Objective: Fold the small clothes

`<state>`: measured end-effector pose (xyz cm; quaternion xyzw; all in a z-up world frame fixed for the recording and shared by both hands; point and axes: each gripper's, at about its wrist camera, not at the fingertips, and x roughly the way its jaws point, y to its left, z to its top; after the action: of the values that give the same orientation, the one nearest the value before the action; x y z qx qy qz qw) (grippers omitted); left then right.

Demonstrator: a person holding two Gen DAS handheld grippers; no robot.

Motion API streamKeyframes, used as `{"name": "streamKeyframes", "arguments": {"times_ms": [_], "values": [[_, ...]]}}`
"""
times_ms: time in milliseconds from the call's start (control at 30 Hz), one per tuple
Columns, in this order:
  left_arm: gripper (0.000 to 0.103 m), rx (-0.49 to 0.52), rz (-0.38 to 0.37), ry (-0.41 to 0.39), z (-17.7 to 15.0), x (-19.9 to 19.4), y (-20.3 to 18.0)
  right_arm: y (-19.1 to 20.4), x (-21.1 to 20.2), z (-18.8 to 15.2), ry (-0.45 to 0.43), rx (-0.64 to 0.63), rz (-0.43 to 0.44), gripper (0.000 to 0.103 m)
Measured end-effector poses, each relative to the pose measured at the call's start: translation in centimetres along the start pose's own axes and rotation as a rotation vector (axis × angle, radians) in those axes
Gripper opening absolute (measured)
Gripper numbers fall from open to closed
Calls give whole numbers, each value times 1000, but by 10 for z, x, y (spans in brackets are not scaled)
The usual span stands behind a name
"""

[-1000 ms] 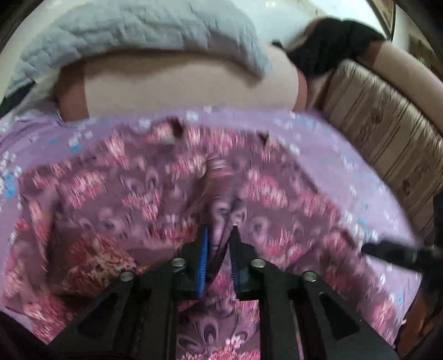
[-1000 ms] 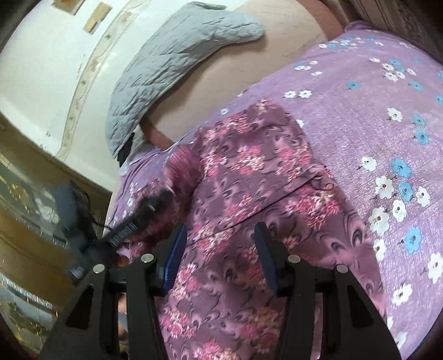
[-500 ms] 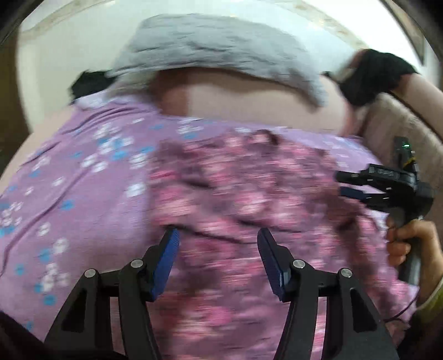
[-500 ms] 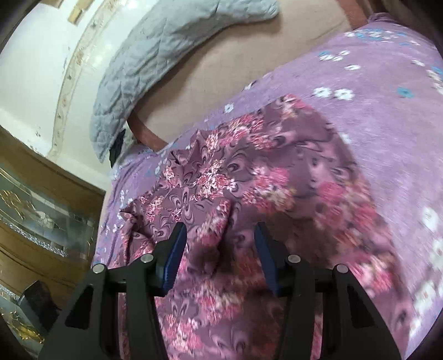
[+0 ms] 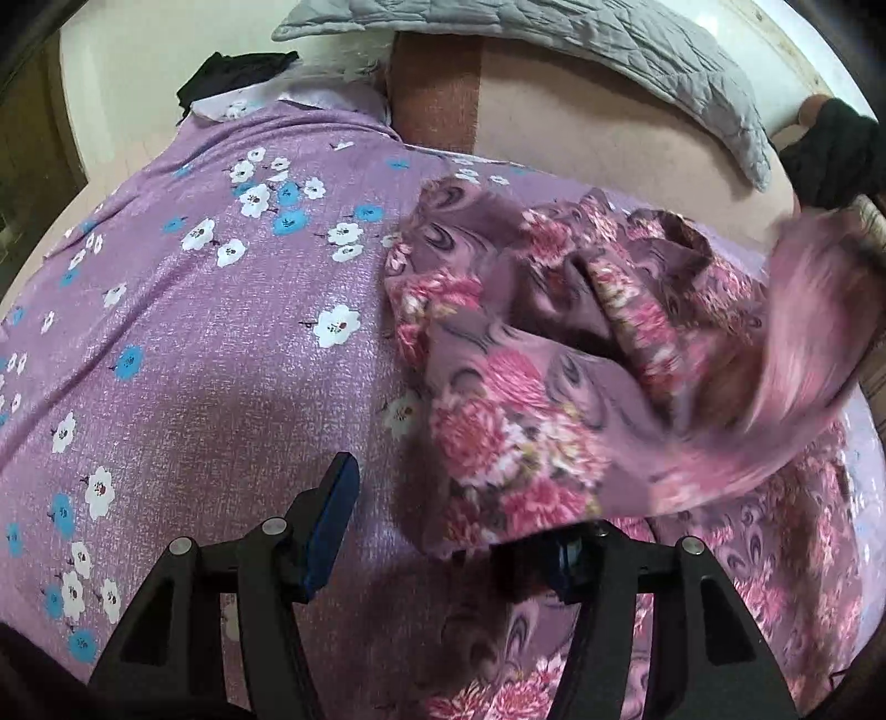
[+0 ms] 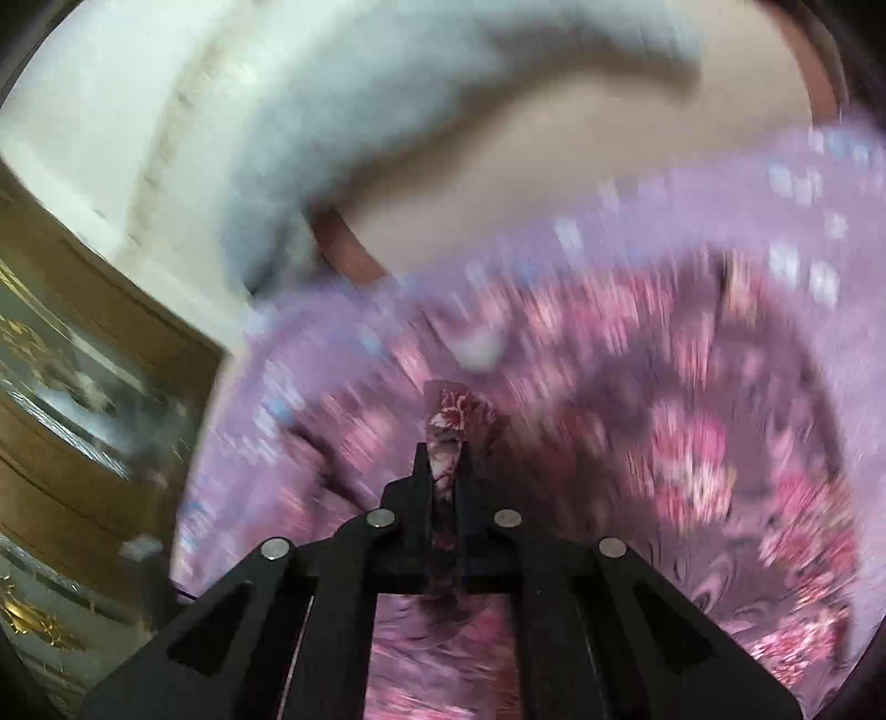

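Observation:
A mauve garment with pink flowers lies crumpled on the purple flowered bedsheet. Part of it is lifted and blurred at the right of the left wrist view. My left gripper is open low over the sheet at the garment's near edge; its right finger is partly under the cloth. My right gripper is shut on a fold of the garment, which sticks out between its fingertips. The right wrist view is badly blurred.
A padded headboard with a grey quilted blanket draped over it stands behind the bed. A dark cloth lies at the far left corner. A wooden cabinet is at the left of the right wrist view.
My right gripper has closed on a fold of the garment and is lifting it quickly. My left gripper has stayed open and shifted left to the garment's edge.

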<state>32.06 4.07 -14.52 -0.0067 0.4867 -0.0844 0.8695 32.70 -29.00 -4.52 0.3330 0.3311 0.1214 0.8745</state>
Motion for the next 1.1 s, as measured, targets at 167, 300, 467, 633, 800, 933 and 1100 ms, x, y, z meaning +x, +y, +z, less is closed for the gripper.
{"name": "streamKeyframes", "arguments": {"times_ms": [167, 300, 467, 633, 800, 933, 1100], "values": [[51, 30, 51, -17, -3, -11, -10, -32, -67, 16, -217, 38, -79, 7], [35, 10, 100, -57, -9, -23, -11, -85, -48, -4, -123, 120, -158, 7], [15, -52, 140, -130, -18, -54, 1, -99, -33, -28, -76, 138, -161, 7], [15, -100, 148, -35, -26, -35, 13, -110, -29, -43, -30, 141, -211, 7], [16, -149, 110, -12, -32, -31, 23, -109, -31, -55, -14, 88, -284, 7], [19, -156, 116, -10, -34, -33, 22, -94, -46, -58, -94, 0, -319, 7], [20, -174, 107, 0, -33, -32, 28, -119, -23, -64, 74, 71, -366, 14]]}}
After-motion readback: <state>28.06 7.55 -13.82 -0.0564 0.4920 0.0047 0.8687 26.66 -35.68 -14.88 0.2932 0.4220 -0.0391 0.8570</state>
